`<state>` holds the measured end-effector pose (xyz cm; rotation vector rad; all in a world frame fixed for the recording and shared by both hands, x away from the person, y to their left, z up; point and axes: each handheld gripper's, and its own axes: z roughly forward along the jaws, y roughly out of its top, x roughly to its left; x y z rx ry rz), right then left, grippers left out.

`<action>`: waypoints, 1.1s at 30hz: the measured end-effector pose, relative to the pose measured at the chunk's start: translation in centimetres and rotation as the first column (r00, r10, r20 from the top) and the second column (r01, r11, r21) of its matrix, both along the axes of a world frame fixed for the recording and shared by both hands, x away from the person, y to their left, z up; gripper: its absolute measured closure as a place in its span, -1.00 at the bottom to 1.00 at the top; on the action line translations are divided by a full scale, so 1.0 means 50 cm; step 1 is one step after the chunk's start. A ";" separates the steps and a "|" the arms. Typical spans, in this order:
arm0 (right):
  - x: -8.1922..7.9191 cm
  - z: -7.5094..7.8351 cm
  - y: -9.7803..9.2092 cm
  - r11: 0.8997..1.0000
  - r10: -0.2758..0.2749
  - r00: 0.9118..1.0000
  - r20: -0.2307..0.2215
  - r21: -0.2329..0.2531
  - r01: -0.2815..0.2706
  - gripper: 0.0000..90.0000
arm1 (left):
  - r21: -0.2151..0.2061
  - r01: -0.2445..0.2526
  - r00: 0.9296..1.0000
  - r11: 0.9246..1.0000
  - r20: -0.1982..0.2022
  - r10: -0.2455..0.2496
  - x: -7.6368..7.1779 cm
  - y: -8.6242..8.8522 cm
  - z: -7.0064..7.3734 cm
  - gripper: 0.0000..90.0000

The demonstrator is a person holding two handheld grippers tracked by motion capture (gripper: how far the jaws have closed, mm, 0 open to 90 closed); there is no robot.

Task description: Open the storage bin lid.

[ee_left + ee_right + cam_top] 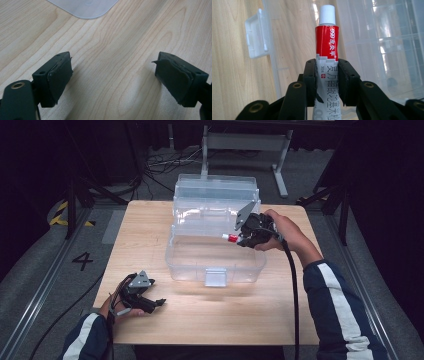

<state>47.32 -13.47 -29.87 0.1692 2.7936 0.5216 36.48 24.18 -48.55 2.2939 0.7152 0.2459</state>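
The tube [327, 42] is pinched by the right gripper [240, 239] above the clear box's [215, 265] right side; it should be lowered level before release. The left gripper [113, 75] is rested spread, near-left on the table [210, 320].

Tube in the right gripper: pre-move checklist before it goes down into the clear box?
1. Grip: right gripper is shut on the red and white tube, both pads on its body. Ok.
2. Cap: white cap is on the tube. Ok.
3. Box access: clear plastic box stands open, lid raised behind. Ok.
4. Position: the tube tip is over the box's open bottom in the high view. Ok.
5. Landing spot: any contents under the tube are hard to read through the clear walls. Cannot tell.
6. Left gripper: open, over bare table, apart from the box. Ok.
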 end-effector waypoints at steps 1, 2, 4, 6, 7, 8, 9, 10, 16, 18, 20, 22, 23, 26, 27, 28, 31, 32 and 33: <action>0.004 -0.005 0.002 1.000 -0.002 1.000 -0.004 -0.014 0.002 0.57 | 0.000 0.000 1.000 1.000 0.000 0.000 0.000 0.000 0.000 -0.68; 0.009 -0.010 0.004 1.000 -0.003 1.000 0.001 -0.024 0.003 0.57 | 0.000 0.000 1.000 1.000 0.000 0.000 0.000 0.000 0.000 -0.68; 0.014 -0.016 0.006 1.000 -0.011 1.000 -0.010 -0.028 0.010 0.57 | 0.000 0.000 1.000 1.000 0.000 0.000 0.000 0.000 0.000 -0.68; 0.020 -0.023 0.011 1.000 -0.011 1.000 -0.020 -0.025 0.010 0.57 | 0.000 0.000 1.000 1.000 0.000 0.000 0.000 0.000 0.000 -0.68; 0.021 -0.027 0.013 1.000 -0.008 1.000 -0.023 -0.028 0.008 0.57 | 0.000 0.000 1.000 1.000 0.000 0.000 0.000 0.000 0.000 -0.68; 0.022 -0.030 0.015 0.999 -0.005 1.000 -0.029 -0.032 0.005 0.57 | 0.000 0.000 1.000 1.000 0.000 0.000 0.000 0.000 0.000 -0.68; 0.023 -0.033 0.018 0.999 -0.005 0.999 -0.033 -0.034 0.004 0.56 | 0.001 0.000 1.000 1.000 0.001 0.000 0.000 0.000 0.000 -0.68; 0.024 -0.037 0.020 0.999 -0.005 0.999 -0.034 -0.038 0.004 0.56 | 0.000 0.000 1.000 1.000 0.000 0.000 0.000 0.000 0.000 -0.68; 0.033 -0.066 0.030 0.998 -0.001 0.998 -0.063 -0.061 -0.002 0.57 | 0.000 0.000 1.000 1.000 0.000 0.000 0.000 0.000 0.000 -0.68; 0.036 -0.078 0.033 0.997 0.002 0.997 -0.071 -0.076 -0.007 0.57 | 0.000 0.000 1.000 1.000 0.001 0.000 0.000 0.000 0.000 -0.68; 0.040 -0.091 0.036 0.996 -0.001 0.997 -0.082 -0.086 -0.006 0.56 | 0.001 0.000 1.000 1.000 0.001 0.000 0.000 0.000 0.000 -0.68; 0.042 -0.102 0.038 0.995 -0.002 0.996 -0.092 -0.101 -0.008 0.56 | 0.001 0.000 1.000 1.000 0.001 0.000 0.000 0.000 0.000 -0.68; 0.044 -0.107 0.039 0.994 -0.003 0.995 -0.099 -0.108 -0.008 0.56 | 0.000 0.000 1.000 1.000 0.000 0.000 0.000 0.000 0.000 -0.68; 0.051 -0.131 0.041 0.990 -0.002 0.993 -0.117 -0.139 -0.014 0.56 | 0.000 0.002 1.000 1.000 0.001 -0.002 0.000 0.000 0.000 -0.68; 0.051 -0.136 0.041 0.990 -0.009 0.993 -0.121 -0.143 -0.008 0.56 | 0.000 0.002 1.000 1.000 0.001 -0.002 0.000 0.000 0.000 -0.68; 0.053 -0.141 0.041 0.990 -0.011 0.992 -0.127 -0.144 -0.008 0.56 | 0.000 0.002 1.000 1.000 0.001 -0.002 0.000 0.000 0.000 -0.68; 0.055 -0.156 0.040 0.987 -0.005 0.989 -0.146 -0.158 -0.018 0.56 | 0.000 0.002 1.000 1.000 0.001 -0.002 0.000 0.000 0.000 -0.68; 0.054 -0.162 0.040 0.987 -0.009 0.989 -0.150 -0.160 -0.016 0.56 | 0.000 0.002 1.000 1.000 0.001 -0.002 0.000 0.000 0.000 -0.68; 0.054 -0.166 0.039 0.986 -0.007 0.988 -0.152 -0.166 -0.018 0.56 | 0.001 0.002 1.000 1.000 0.001 -0.002 0.000 0.000 0.000 -0.68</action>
